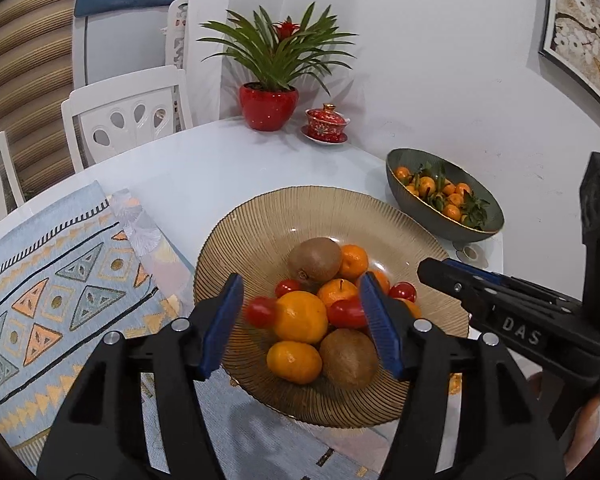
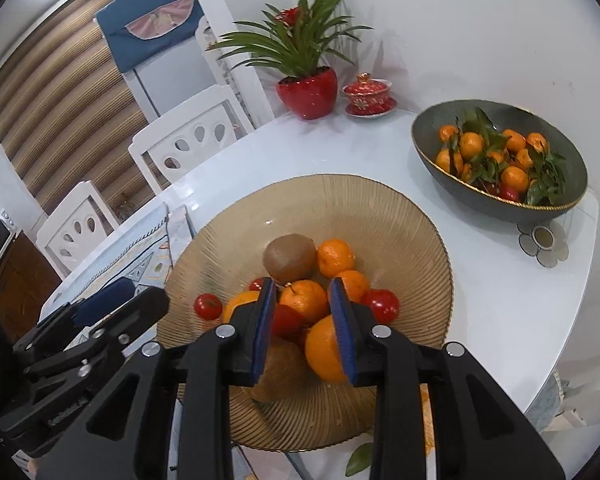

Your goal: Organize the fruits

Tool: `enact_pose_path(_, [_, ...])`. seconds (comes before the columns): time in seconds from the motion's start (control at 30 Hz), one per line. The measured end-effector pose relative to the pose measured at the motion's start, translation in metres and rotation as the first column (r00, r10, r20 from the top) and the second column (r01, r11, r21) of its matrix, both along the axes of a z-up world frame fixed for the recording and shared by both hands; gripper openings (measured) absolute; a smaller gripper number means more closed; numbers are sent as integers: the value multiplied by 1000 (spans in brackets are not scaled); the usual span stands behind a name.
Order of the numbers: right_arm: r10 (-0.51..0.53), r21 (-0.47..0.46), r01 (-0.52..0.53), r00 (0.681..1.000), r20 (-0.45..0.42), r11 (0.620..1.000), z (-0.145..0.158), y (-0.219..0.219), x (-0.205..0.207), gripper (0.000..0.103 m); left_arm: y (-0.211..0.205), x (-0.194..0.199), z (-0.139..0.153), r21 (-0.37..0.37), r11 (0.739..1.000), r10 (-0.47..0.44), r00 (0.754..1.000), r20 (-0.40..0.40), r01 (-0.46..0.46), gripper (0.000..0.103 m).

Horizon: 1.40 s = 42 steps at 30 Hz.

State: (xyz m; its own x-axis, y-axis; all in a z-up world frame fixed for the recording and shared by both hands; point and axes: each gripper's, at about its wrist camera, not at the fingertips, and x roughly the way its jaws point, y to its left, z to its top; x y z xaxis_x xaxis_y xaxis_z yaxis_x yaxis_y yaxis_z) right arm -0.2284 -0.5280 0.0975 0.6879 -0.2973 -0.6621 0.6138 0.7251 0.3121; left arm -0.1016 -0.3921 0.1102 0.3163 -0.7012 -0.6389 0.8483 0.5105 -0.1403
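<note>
A ribbed amber glass plate [image 1: 300, 208] [image 2: 340, 192] holds a pile of oranges, mandarins, two kiwis [image 1: 314, 260] [image 1: 348, 358] and red cherry tomatoes. My left gripper [image 1: 302, 322] hovers open above the pile, its blue pads either side of a big orange [image 1: 300, 316]. Beside its left pad a tomato [image 1: 260, 312] looks blurred; in the right wrist view that tomato [image 2: 208, 306] lies on the plate left of the pile. My right gripper [image 2: 304, 320] hangs over the pile's near side, partly open with nothing between its pads. A dark green bowl [image 2: 500, 212] of leafy mandarins stands far right.
A red potted plant [image 1: 268, 106] and a red lidded cup [image 1: 326, 124] stand at the back by the wall. A patterned placemat [image 1: 60, 292] lies left of the plate. White chairs [image 1: 128, 120] ring the round table. A flower coaster [image 2: 542, 240] sits by the green bowl.
</note>
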Motion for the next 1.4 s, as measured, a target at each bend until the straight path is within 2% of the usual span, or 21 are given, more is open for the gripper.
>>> enact_pose_path(0.2, [-18, 14, 18, 1000, -2, 1000, -3, 1, -9, 31, 8, -4, -1, 1, 1000, -9, 1000, -7, 9, 61])
enact_pose_path(0.43, [-12, -13, 12, 1000, 16, 1000, 10, 24, -13, 45, 28, -6, 8, -15, 1000, -6, 1000, -1, 6, 63])
enact_pose_path(0.6, [18, -37, -17, 999, 37, 999, 23, 52, -12, 47, 56, -6, 18, -54, 999, 5, 1000, -4, -5, 71])
enact_pose_path(0.8, [42, -111, -37, 998, 49, 993, 38, 94, -8, 55, 95, -7, 35, -97, 995, 25, 999, 23, -23, 71])
enact_pose_path(0.87, [43, -170, -37, 999, 33, 985, 38, 117, -6, 66, 110, -8, 39, -114, 993, 28, 999, 31, -24, 72])
enact_pose_path(0.93, [41, -219, -38, 999, 11, 975, 33, 137, -4, 67, 123, -9, 39, -119, 993, 32, 998, 48, -26, 74])
enact_pose_path(1.03, [36, -248, -33, 999, 6, 968, 21, 159, -4, 69, 148, -11, 29, -108, 994, 38, 997, 69, -30, 74])
enact_pose_path(1.13, [-27, -256, 36, 999, 39, 966, 6, 174, -7, 79, 166, -8, 9, -66, 995, 78, 991, 107, -72, 74])
enact_pose_path(1.2, [-59, -260, 75, 996, 67, 963, -7, 183, -6, 84, 177, 2, -9, -48, 995, 96, 993, 68, -93, 74])
enact_pose_path(1.4, [-174, -247, 172, 985, 16, 954, -60, 196, 3, 85, 186, 18, -55, -1, 993, 117, 993, 28, -118, 74])
